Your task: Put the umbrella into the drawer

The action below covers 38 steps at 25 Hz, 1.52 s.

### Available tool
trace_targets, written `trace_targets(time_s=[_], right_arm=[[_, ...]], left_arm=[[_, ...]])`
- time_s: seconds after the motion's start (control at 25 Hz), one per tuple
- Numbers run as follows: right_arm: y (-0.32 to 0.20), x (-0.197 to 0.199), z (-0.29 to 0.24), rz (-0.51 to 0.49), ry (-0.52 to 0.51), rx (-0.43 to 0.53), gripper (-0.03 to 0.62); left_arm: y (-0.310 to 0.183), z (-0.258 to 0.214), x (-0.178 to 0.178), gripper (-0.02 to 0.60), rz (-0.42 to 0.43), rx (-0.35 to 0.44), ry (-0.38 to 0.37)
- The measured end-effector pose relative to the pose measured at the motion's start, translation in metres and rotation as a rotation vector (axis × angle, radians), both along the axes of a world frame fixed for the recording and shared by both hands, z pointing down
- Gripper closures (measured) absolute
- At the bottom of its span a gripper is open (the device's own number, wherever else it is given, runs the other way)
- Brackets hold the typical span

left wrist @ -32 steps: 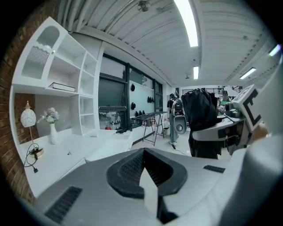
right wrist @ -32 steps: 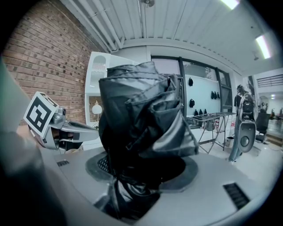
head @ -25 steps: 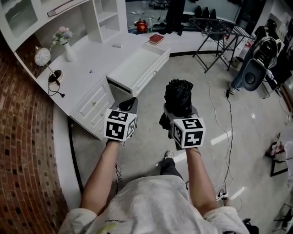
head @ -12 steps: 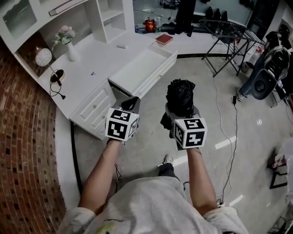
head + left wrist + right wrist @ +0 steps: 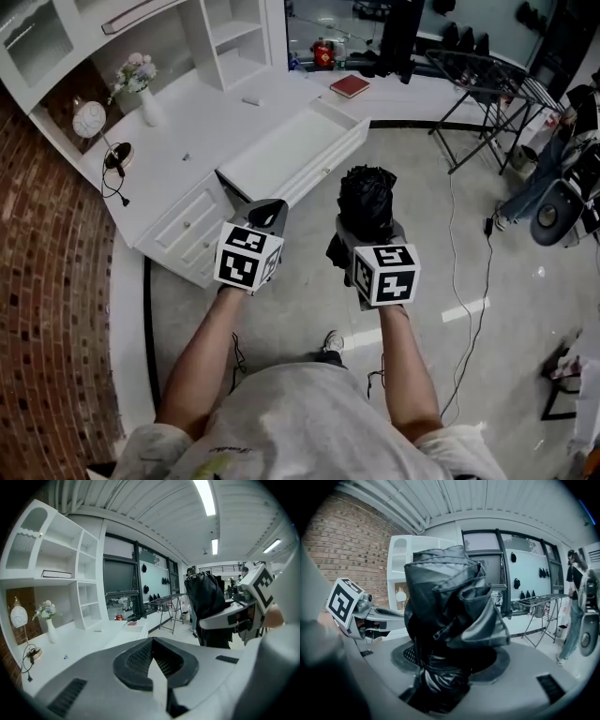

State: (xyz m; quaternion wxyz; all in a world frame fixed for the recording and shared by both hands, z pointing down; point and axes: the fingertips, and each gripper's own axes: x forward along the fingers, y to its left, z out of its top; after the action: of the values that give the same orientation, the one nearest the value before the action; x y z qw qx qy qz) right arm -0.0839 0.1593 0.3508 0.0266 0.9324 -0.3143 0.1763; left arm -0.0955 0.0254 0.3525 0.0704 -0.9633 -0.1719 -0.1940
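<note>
Right tongs [image 5: 367, 234] clamp the folded black umbrella [image 5: 366, 195] upright over the floor [image 5: 469, 244], short of the open white drawer [image 5: 281, 152] in the surface [image 5: 187, 117]; left tongs [image 5: 266, 215], pressed together on nothing, hang just beside them

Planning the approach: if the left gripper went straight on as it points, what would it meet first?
Likely the open drawer: the left gripper, shut and empty, points at its near end. Height is unclear; it might pass above.
</note>
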Motion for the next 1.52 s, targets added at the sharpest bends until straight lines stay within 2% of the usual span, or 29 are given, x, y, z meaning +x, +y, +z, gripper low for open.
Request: trace_targets(time_s=[0.36, 0.72, 0.88, 1.04, 1.2, 1.52], right_arm=[[0.023, 0.047, 0.006, -0.054, -0.026, -0.001, 0.344], [0.034, 0.087, 0.014, -0.103, -0.034, 0.006, 0.344], [0.039, 0.102, 0.017, -0.124, -0.033, 0.007, 0.344], [0.043, 0.115, 0.021, -0.139, -0.033, 0.013, 0.344], [0.05, 0.124, 0.024, -0.159, -0.039, 0.016, 0.344], [0.051, 0.131, 0.025, -0.189, -0.044, 0.014, 0.344]], left_arm=[[0.028, 0.003, 0.039, 0.584, -0.018, 0.011, -0.016], [0.04, 0.004, 0.073, 0.584, -0.064, -0.046, -0.037], [0.041, 0.006, 0.086, 0.584, -0.103, -0.041, -0.025], [0.041, 0.011, 0.095, 0.584, -0.134, -0.031, -0.027], [0.046, 0.013, 0.102, 0.584, -0.159, -0.072, -0.047], [0.044, 0.015, 0.107, 0.584, -0.197, -0.058, -0.048]])
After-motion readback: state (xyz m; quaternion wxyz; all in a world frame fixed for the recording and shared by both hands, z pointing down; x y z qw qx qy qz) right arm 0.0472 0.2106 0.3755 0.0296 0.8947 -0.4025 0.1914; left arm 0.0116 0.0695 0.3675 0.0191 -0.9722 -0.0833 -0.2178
